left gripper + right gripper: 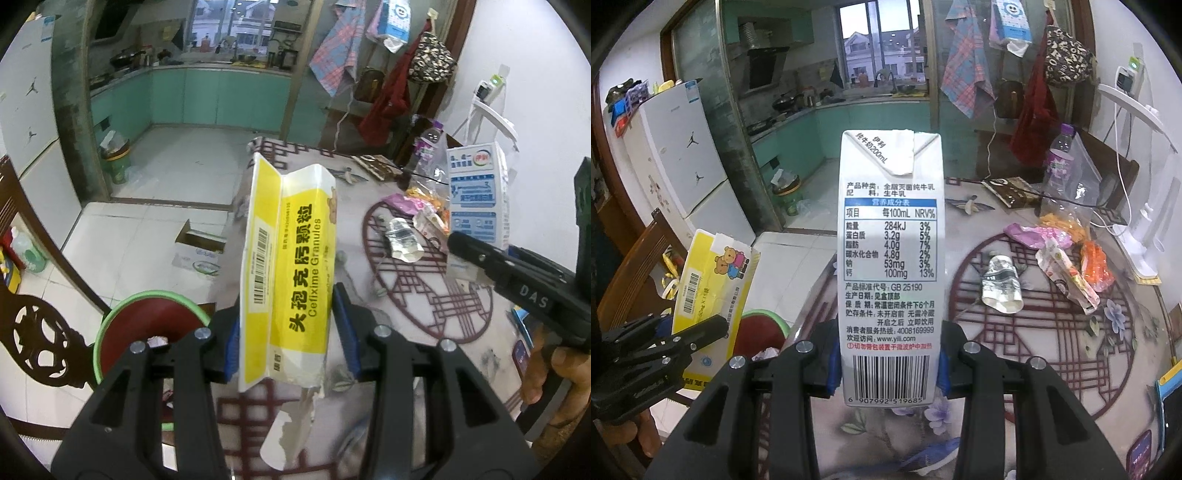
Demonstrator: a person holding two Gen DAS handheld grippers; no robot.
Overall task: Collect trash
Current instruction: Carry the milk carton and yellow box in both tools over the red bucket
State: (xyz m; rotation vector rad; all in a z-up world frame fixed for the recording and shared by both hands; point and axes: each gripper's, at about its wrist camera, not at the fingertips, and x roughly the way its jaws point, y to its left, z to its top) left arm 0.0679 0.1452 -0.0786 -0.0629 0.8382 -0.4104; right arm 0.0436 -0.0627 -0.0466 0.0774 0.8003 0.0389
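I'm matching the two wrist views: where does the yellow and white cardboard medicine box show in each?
Left wrist: yellow and white cardboard medicine box at centre, in the left claw.
Right wrist: same box at lower left.
Shared landmark: crumpled silver pouch on the patterned table.

Yellow medicine box (291, 266) upright, white milk carton (891, 258) upright

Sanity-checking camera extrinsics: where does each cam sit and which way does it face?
Left wrist: on the left hand-held gripper, facing across the table toward the kitchen; shut on the yellow medicine box; right hand-held gripper and the person's hand show at right.
Right wrist: on the right hand-held gripper, same heading; shut on the milk carton; left gripper at left.
Shared: both items, the crushed pouch, the green-rimmed bin.
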